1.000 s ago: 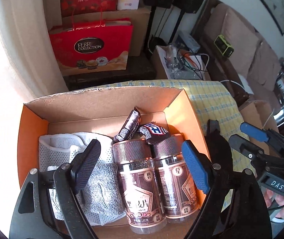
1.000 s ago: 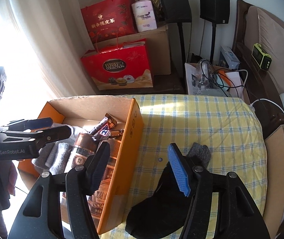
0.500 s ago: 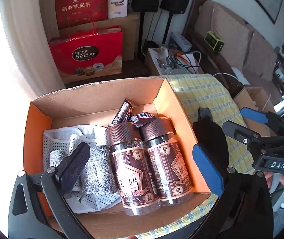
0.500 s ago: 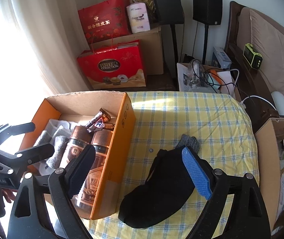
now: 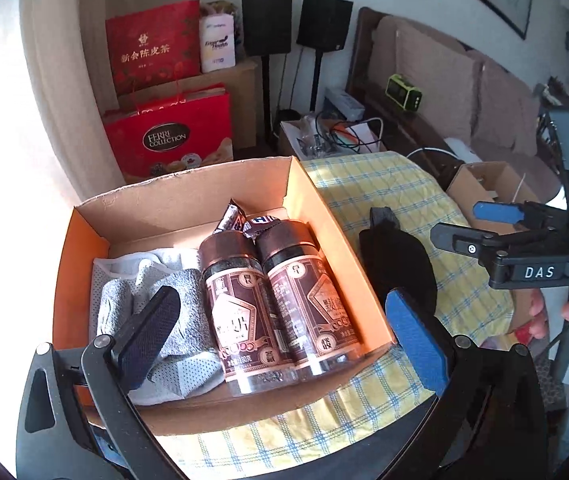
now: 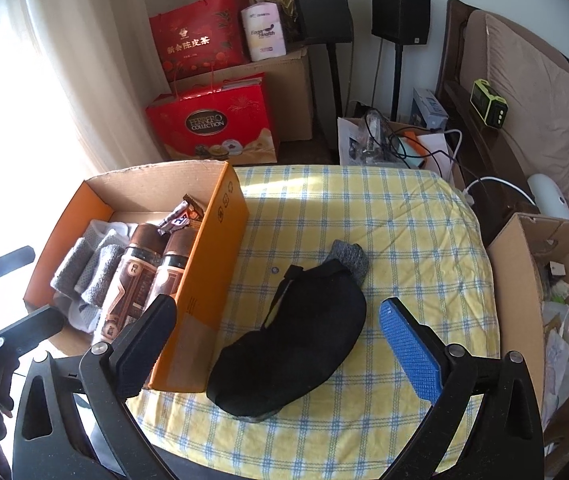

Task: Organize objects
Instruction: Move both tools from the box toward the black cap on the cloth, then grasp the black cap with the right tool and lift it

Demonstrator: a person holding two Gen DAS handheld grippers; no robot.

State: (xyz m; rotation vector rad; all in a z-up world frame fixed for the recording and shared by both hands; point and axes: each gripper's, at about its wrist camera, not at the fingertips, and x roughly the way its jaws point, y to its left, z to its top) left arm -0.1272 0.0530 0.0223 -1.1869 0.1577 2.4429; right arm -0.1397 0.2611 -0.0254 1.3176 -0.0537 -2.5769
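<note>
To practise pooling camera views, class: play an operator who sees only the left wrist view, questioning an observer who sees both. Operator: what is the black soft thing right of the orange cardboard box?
Observer: Seemingly a black padded eye mask, a strap looped along its left edge.
Operator: Is anything under it?
Observer: Yes, a grey knitted sock pokes out from its far end.
Operator: What marks the orange cardboard box's outer side?
Observer: Black printed symbols near its far top corner.

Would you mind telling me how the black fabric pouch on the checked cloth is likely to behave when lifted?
The black fabric pouch slumps flat with a loose strap, so it probably droops. It looks light. The grey sock partly tucked beneath it might drag along.
</note>
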